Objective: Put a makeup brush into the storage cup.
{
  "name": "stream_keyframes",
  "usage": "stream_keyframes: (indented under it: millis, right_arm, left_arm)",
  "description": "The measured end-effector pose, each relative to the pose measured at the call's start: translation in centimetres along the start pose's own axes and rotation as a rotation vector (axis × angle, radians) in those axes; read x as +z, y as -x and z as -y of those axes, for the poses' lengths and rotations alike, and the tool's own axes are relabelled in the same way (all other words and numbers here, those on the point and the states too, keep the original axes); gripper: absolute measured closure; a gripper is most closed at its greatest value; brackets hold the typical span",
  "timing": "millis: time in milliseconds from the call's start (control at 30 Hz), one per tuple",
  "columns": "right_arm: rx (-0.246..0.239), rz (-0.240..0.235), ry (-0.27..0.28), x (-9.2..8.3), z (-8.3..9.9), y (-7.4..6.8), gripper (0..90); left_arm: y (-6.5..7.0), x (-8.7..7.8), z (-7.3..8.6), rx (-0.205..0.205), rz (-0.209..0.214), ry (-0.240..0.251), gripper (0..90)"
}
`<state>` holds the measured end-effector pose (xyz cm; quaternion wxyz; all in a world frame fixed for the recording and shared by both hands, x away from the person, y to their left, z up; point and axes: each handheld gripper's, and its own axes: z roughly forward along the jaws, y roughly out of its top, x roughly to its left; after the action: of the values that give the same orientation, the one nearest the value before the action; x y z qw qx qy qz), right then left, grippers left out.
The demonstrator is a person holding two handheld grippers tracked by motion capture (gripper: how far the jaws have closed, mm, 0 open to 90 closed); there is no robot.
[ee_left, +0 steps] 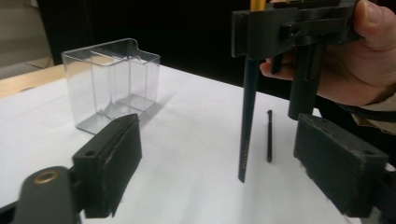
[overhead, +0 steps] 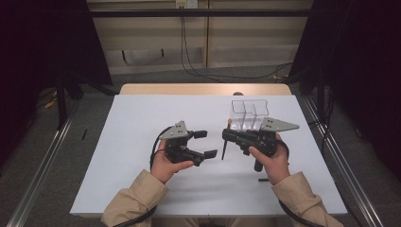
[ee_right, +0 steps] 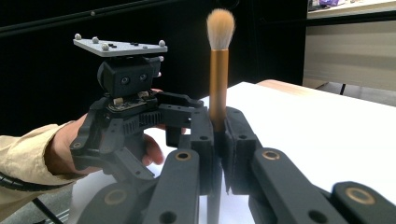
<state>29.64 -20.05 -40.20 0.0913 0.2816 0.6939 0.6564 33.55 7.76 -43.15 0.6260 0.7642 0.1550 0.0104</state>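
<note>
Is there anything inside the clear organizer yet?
The clear organizer looks empty; its compartments show bare bottoms. In the high view the right gripper covers its near edge. The brush is in that gripper.

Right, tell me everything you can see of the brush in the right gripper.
The brush is a makeup-style one: a soft, pale tan bristle tuft on top, a shiny copper-gold ferrule below it, then a long, dark, tapering handle with faint lettering near its tip. It stands upright, bristles up, clamped by the right gripper around the base of the ferrule. The handle's tip hangs just above the white table; whether it touches is unclear.
</note>
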Motion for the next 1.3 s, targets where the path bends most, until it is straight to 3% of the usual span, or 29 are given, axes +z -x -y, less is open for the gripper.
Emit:
stream_keyframes:
  millis: [300, 667, 900, 1300]
  right_arm:
    - [-0.007, 0.005, -0.004, -0.3, -0.2, 0.0, 84.1]
    - [-0.008, 0.012, -0.001, -0.7, -0.4, 0.2, 84.1]
    - [-0.007, 0.009, -0.002, -0.6, -0.3, 0.1, 84.1]
    - [-0.01, 0.013, 0.002, -0.7, -0.5, 0.2, 84.1]
  left_arm:
    - [-0.3, -0.9, -0.1, -0.01, -0.035, -0.009, 5.6]
    - [-0.4, -2.5, 0.1, 0.056, -0.041, -0.014, 0.7]
    - [-0.5, -3.8, 0.2, 0.082, -0.076, -0.037, 0.5]
    - [-1.2, -7.0, 0.9, 0.069, -0.128, -0.06, 0.5]
